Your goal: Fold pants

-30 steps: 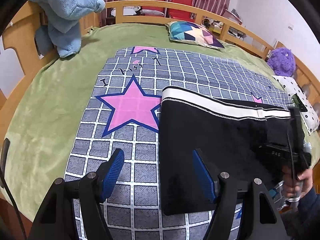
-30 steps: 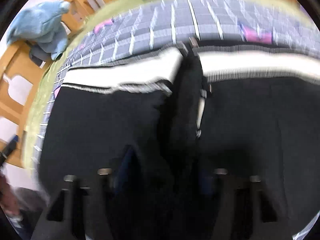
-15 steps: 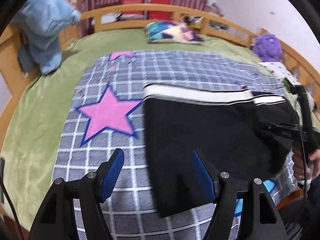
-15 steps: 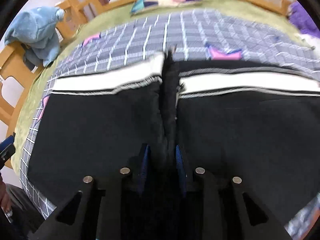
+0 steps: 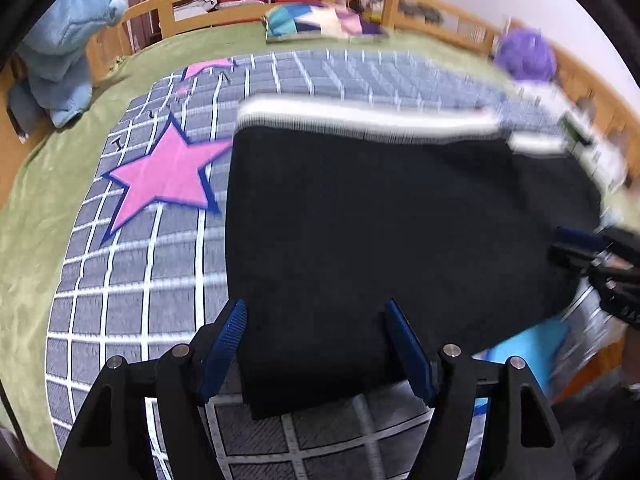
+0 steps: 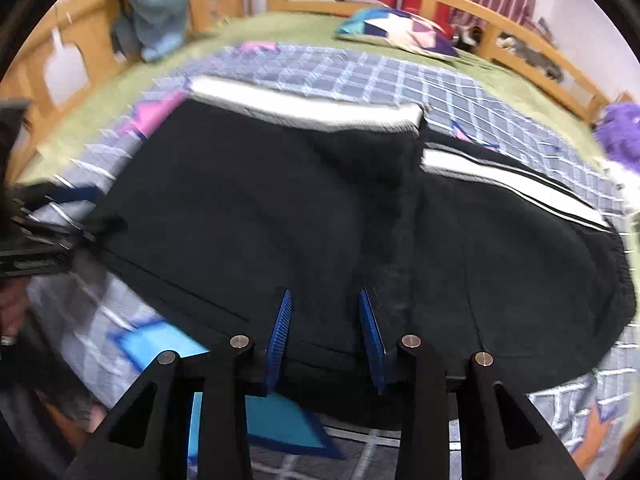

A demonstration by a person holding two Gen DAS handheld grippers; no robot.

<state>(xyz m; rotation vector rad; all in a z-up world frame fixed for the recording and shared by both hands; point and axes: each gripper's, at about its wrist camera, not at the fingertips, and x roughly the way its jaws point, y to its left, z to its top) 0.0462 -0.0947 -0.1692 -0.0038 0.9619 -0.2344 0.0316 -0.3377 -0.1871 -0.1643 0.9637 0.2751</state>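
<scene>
Across the middle of both frames: black pants [image 5: 392, 232] with a white side stripe along the upper edge, lying folded over on a grey checked blanket [image 5: 152, 264]. Upper layer ending in a raised vertical ridge right of centre in the right wrist view, with a lower layer [image 6: 520, 248] running on toward the right edge. Fabric blurred in both views, so finer creases not readable.

At the bottom centre of the left wrist view: left gripper [image 5: 316, 344], blue-padded fingers [image 5: 224, 344] spread wide, hovering over the near left corner of the pants, nothing between them. At the bottom centre of the right wrist view: right gripper [image 6: 326, 332], fingers [image 6: 280, 332] parted with a clear gap, poised above the near hem of the pants, gripping nothing. Same right gripper at the right edge of the left wrist view, blurred, beside the pants' far end.

Left of the pants in the left wrist view: a pink star [image 5: 164, 176] with a dark blue outline printed on the blanket. Lower right: a blue patch [image 5: 528, 344] of the print.

Around the blanket: a green bedspread [image 5: 36, 208]. Along the top of both frames: a wooden bed rail [image 5: 224, 0]. Upper left: a light blue plush toy [image 5: 64, 52] draped over the rail. Top centre: a patterned pillow [image 5: 320, 20]. Upper right: a purple plush [image 5: 524, 56], blurred.
</scene>
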